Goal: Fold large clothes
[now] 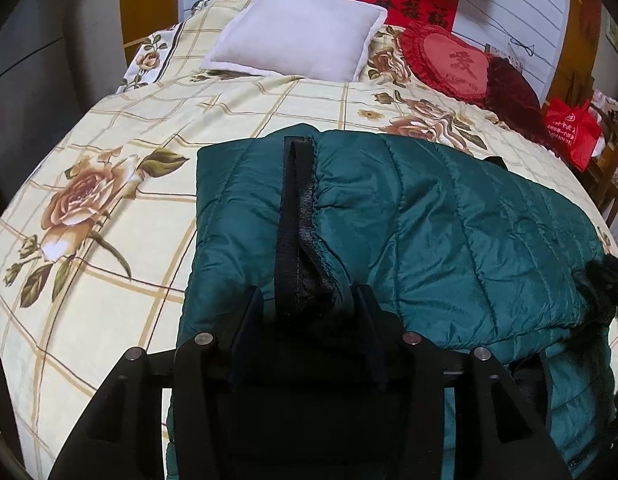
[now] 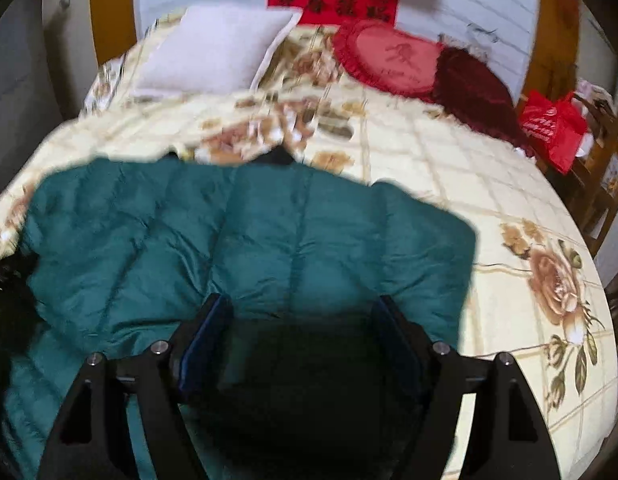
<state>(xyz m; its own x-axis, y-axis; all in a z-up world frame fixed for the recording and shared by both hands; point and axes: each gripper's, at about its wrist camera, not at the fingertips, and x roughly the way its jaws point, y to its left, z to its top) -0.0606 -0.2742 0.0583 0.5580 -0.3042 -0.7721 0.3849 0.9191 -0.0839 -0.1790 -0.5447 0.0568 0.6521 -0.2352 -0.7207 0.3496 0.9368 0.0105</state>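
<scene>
we see our right tool [image 2: 301,312] at lower centre, fingers spread apart over the green quilted jacket [image 2: 229,240], which lies on the floral bed [image 2: 449,160]; nothing pinched.

one green jacket [image 1: 449,220], three cushions [image 1: 297,32], one red bag [image 1: 571,128]

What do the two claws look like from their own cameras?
Both are matte black, angular linkages with round silver pins at the joints. The left claw has dark flat fingers; the right claw shows blue pads on its fingers. No cables, markings or sleeves visible.
</scene>
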